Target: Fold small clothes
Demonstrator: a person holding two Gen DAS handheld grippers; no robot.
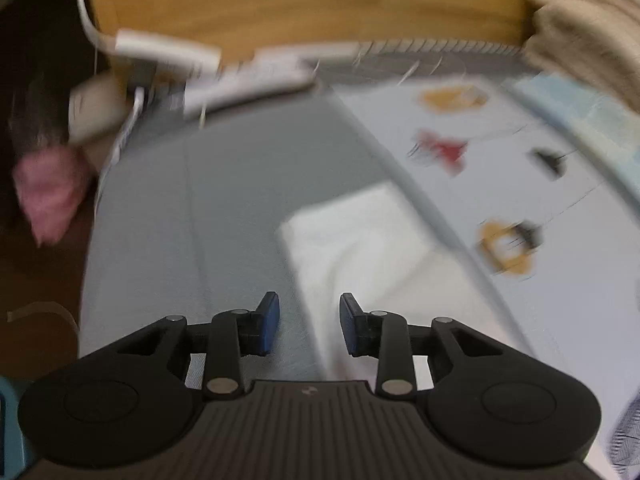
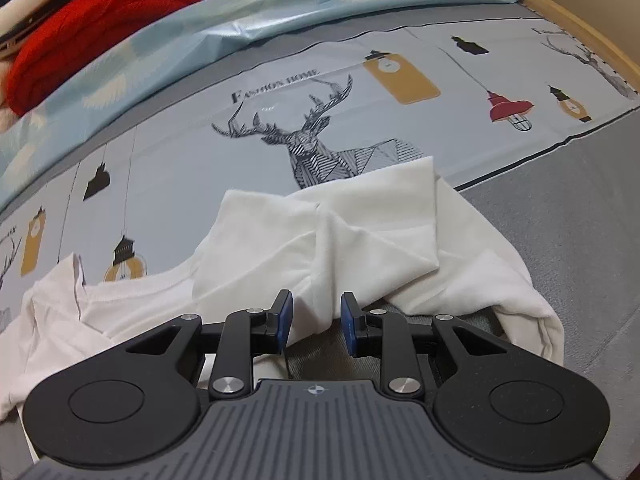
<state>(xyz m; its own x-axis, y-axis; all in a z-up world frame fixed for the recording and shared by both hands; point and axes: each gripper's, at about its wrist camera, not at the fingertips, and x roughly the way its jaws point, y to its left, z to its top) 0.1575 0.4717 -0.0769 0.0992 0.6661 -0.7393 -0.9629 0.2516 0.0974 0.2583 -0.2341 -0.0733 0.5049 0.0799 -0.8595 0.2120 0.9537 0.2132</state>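
- The bed sheet [image 2: 180, 160], pale grey-blue and printed with a line-drawn deer [image 2: 312, 148], hanging lamps and the words "FASHION HOME", is lying across most of what I am seeing in the right wrist view; a plain grey band of it [image 1: 224, 200] is filling the middle of the blurred left wrist view.
- A light blue patterned cover [image 2: 240, 16] is lying along the far edge of the sheet, with a wooden bed frame [image 1: 300, 0] behind it.
- The white garment [image 2: 360, 236] I am folding is lying crumpled on the sheet just ahead of my right gripper, one flap doubled over its middle; in the left view it [image 1: 360, 232] is showing as a blurred white patch ahead of my left gripper.
- A red folded cloth [image 2: 100, 20] is sitting in a pile at the far left, well apart from the garment.
- My right gripper [image 2: 316, 324] is pinching a fold of the white garment between its blue pads [image 2: 285, 320].
- My left gripper [image 1: 309, 326] is standing with its jaws parted and nothing between them, above the garment's near edge.
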